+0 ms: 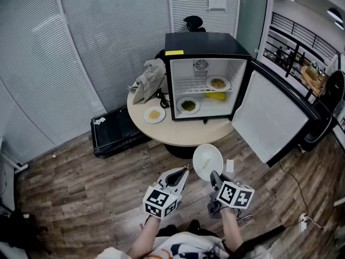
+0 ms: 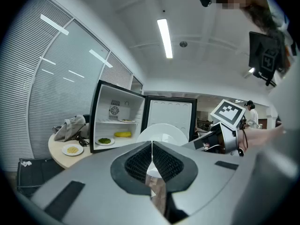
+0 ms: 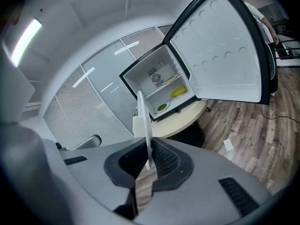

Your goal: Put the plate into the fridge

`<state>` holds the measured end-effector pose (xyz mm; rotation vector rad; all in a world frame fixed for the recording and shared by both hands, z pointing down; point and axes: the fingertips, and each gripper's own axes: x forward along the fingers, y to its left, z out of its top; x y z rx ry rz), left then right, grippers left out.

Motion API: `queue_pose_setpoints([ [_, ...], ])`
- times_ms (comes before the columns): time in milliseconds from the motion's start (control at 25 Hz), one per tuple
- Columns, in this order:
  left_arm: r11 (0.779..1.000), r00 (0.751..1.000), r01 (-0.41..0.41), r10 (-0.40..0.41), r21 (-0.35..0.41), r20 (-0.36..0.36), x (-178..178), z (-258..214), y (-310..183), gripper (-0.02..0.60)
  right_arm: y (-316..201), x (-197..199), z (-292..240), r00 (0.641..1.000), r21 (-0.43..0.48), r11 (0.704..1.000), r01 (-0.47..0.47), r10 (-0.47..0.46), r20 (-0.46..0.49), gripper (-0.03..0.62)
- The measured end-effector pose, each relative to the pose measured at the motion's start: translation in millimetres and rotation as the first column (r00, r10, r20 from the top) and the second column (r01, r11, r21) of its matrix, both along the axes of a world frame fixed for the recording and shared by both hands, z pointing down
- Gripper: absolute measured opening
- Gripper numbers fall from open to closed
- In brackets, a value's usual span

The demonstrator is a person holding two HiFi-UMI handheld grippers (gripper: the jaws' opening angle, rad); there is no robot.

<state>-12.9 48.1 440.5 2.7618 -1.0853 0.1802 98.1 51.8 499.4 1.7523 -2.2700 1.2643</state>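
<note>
A white, empty plate [image 1: 207, 162] stands on edge in front of me, and my right gripper [image 1: 214, 176] is shut on its lower rim. In the right gripper view the plate [image 3: 143, 121] shows edge-on, rising from between the pads of the right gripper [image 3: 148, 161]. My left gripper [image 1: 186, 170] is beside it, shut and empty; the left gripper [image 2: 151, 146] has its jaws meeting in a line, with the plate [image 2: 164, 131] just beyond. The black mini fridge [image 1: 205, 42] stands on the round table [image 1: 183, 134], its door [image 1: 269, 117] swung wide to the right.
Inside the fridge are a plate of green food [image 1: 188, 105], a plate on the wire shelf [image 1: 218, 83] and a yellow item [image 1: 215, 95]. A plate of yellow food [image 1: 154, 114] and a grey bag [image 1: 148, 80] lie on the table. A black case [image 1: 116, 131] lies on the floor to the left.
</note>
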Motion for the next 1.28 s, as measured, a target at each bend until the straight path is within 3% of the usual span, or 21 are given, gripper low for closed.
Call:
queue_pose_setpoints([
  [440, 1.000, 1.000, 0.021, -0.021, 0.014, 0.021, 13, 0, 2, 0.014, -6, 13, -11, 1.000, 0.041, 0.999, 0.005, -0.006, 0.025, 0.029],
  [1280, 0.992, 0.992, 0.123, -0.123, 0.002, 0.040, 30, 10, -6, 0.014, -22, 21, 12, 0.990, 0.004, 0.992, 0.126, -0.126, 0.070, 0.029],
])
